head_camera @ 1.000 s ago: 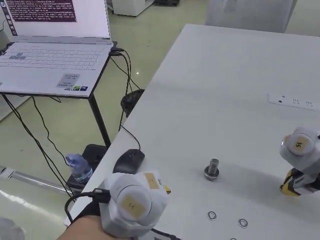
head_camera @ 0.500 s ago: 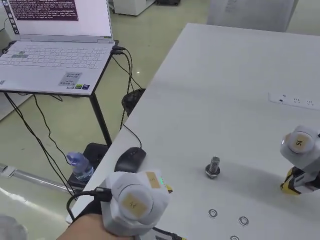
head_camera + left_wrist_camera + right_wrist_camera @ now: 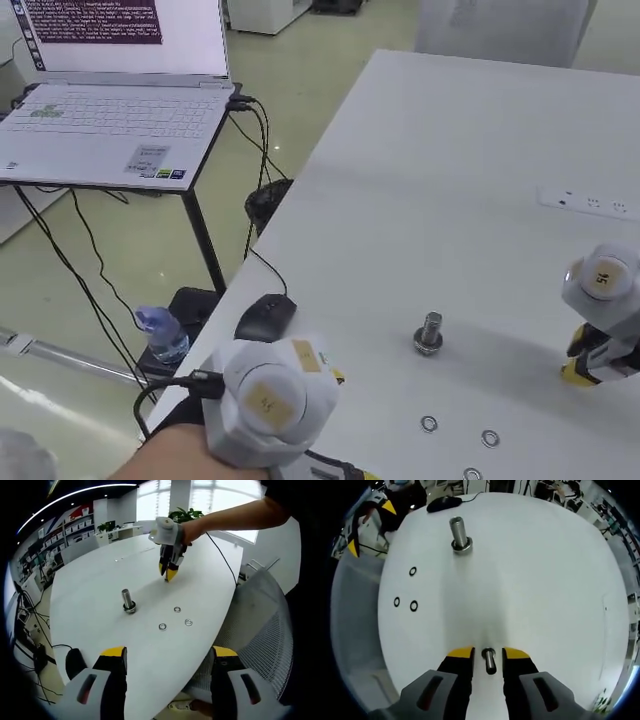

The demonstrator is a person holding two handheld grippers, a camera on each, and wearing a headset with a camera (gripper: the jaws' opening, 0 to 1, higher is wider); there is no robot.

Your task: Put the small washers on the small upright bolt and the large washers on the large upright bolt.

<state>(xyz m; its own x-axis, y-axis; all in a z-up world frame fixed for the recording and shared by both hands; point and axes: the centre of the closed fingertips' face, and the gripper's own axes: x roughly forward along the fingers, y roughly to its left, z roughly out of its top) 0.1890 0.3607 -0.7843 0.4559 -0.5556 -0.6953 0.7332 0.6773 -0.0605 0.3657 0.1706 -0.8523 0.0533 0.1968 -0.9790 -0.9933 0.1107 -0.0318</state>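
Three washers (image 3: 429, 424) still lie loose near the large bolt (image 3: 428, 333) while the right gripper (image 3: 488, 653) stays narrowly spread around the small bolt (image 3: 489, 661) and the left gripper (image 3: 168, 653) hangs wide open, so nothing's threaded.

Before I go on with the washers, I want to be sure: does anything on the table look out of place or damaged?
Nothing stands out. The large bolt stands upright, three washers lie flat and apart on the table, and the small bolt sits between the jaws of the right tool.
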